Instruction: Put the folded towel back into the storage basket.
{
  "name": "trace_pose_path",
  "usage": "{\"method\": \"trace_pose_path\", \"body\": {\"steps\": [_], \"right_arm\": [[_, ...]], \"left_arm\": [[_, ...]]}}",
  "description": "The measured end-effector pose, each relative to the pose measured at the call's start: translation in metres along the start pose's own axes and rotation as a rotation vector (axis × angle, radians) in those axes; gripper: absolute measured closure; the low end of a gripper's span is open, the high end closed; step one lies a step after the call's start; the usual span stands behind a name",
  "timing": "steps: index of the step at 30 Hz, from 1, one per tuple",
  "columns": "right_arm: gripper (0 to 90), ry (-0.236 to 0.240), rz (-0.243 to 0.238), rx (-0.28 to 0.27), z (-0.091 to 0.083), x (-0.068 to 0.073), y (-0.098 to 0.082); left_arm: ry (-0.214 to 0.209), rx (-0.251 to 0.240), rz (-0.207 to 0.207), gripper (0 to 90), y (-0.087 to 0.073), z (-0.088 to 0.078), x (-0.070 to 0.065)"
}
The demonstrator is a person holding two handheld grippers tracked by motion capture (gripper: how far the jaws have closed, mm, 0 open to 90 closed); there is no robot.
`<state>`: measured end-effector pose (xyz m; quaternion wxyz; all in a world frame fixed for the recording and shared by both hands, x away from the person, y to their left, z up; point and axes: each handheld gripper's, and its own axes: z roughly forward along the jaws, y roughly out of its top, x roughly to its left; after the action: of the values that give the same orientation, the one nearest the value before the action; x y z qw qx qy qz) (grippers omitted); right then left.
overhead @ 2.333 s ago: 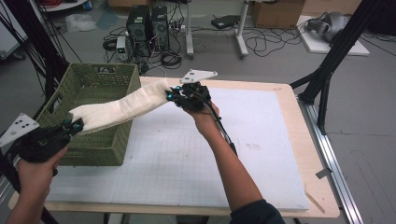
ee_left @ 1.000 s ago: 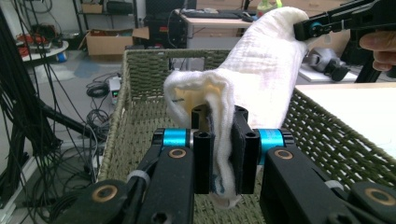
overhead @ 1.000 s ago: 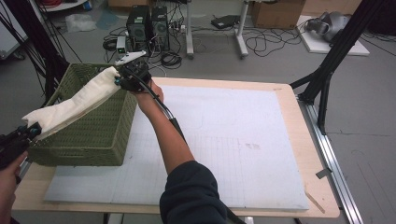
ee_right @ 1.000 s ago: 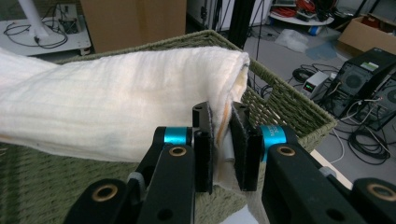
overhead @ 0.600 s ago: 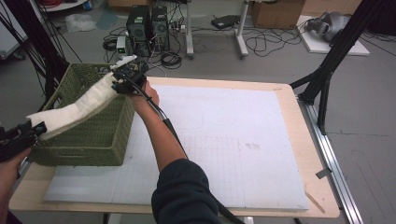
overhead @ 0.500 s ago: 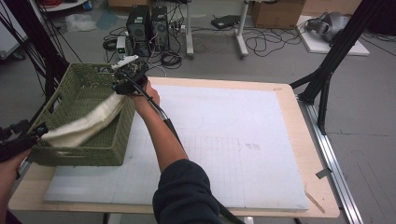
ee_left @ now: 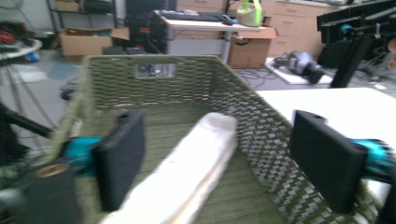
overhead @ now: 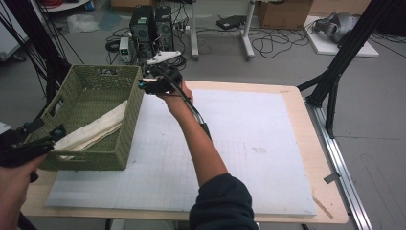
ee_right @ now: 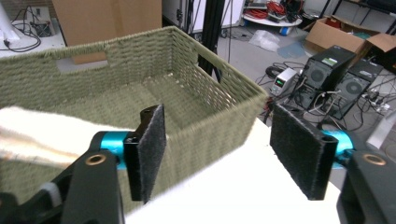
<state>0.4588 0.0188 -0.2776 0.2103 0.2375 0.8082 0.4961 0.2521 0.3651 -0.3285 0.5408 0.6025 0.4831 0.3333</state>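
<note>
The cream rolled cloth is lying inside the green woven basket, stretching from its near end toward its right wall. The left gripper is hovering at the basket's near end, its jaws having just been opening, spread wide with nothing pressed between them. The right gripper is hanging at the basket's far right corner, jaws likewise having just been opening, released and gripping nothing

The cloth, earlier stretched between both grippers, dropped into the basket; the left gripper and right gripper had just been opening, nothing between their jaws.
</note>
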Motion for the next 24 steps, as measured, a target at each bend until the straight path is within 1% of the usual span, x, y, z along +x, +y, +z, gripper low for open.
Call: {"method": "trace_pose_path", "body": {"steps": [1, 3, 4, 5, 7, 8, 9, 10, 11, 13, 14, 16, 17, 18, 20, 22, 24], "right_arm": [[33.0, -0.002, 0.003, 0.004, -0.007, -0.003, -0.004], [28.3, -0.004, 0.010, 0.004, -0.022, -0.010, -0.013], [27.9, -0.011, 0.020, 0.006, -0.029, -0.012, -0.017], [27.9, -0.004, 0.030, 0.003, -0.037, -0.015, -0.022], [27.7, -0.006, 0.044, 0.005, -0.053, -0.021, -0.031], [27.0, -0.005, 0.046, 0.003, -0.060, -0.024, -0.035], [25.5, -0.013, 0.050, 0.000, -0.068, -0.026, -0.039], [23.0, -0.018, 0.058, -0.002, -0.077, -0.029, -0.045], [21.5, -0.018, 0.067, 0.004, -0.082, -0.031, -0.048], [21.0, -0.034, 0.067, -0.003, -0.096, -0.033, -0.059], [19.7, -0.043, 0.064, 0.004, -0.102, -0.034, -0.064], [17.4, -0.066, 0.073, 0.007, -0.113, -0.037, -0.076], [14.7, -0.071, 0.088, 0.028, -0.118, -0.040, -0.080], [14.1, -0.082, 0.095, 0.028, -0.123, -0.041, -0.085], [12.9, -0.099, 0.093, 0.028, -0.133, -0.042, -0.095], [11.9, -0.117, 0.101, 0.032, -0.144, -0.044, -0.105], [11.4, -0.121, 0.102, 0.037, -0.155, -0.046, -0.116]], "left_arm": [[-0.023, 0.004, -0.002, 16.8, 0.000, 0.004, -0.004], [-0.047, 0.015, 0.013, 16.9, -0.001, 0.012, -0.013], [-0.063, 0.018, 0.015, 16.9, -0.002, 0.015, -0.018], [-0.084, 0.021, 0.018, 16.9, -0.003, 0.019, -0.022], [-0.126, 0.029, 0.024, 16.9, -0.004, 0.027, -0.031], [-0.141, 0.033, 0.029, 17.0, -0.005, 0.030, -0.035], [-0.141, 0.033, 0.029, 17.3, -0.005, 0.030, -0.035], [-0.163, 0.038, 0.029, 17.4, -0.006, 0.037, -0.043], [-0.175, 0.038, 0.031, 17.4, -0.007, 0.040, -0.048], [-0.202, 0.044, 0.036, 17.5, -0.008, 0.046, -0.057], [-0.218, 0.048, 0.038, 17.6, -0.009, 0.049, -0.063], [-0.240, 0.056, 0.049, 17.6, -0.010, 0.055, -0.074], [-0.252, 0.054, 0.050, 17.7, -0.011, 0.058, -0.079], [-0.265, 0.056, 0.057, 17.7, -0.012, 0.060, -0.084], [-0.292, 0.059, 0.052, 17.7, -0.013, 0.066, -0.093], [-0.329, 0.068, 0.045, 17.7, -0.014, 0.072, -0.103], [-0.358, 0.072, 0.050, 17.7, -0.016, 0.078, -0.113]]}}
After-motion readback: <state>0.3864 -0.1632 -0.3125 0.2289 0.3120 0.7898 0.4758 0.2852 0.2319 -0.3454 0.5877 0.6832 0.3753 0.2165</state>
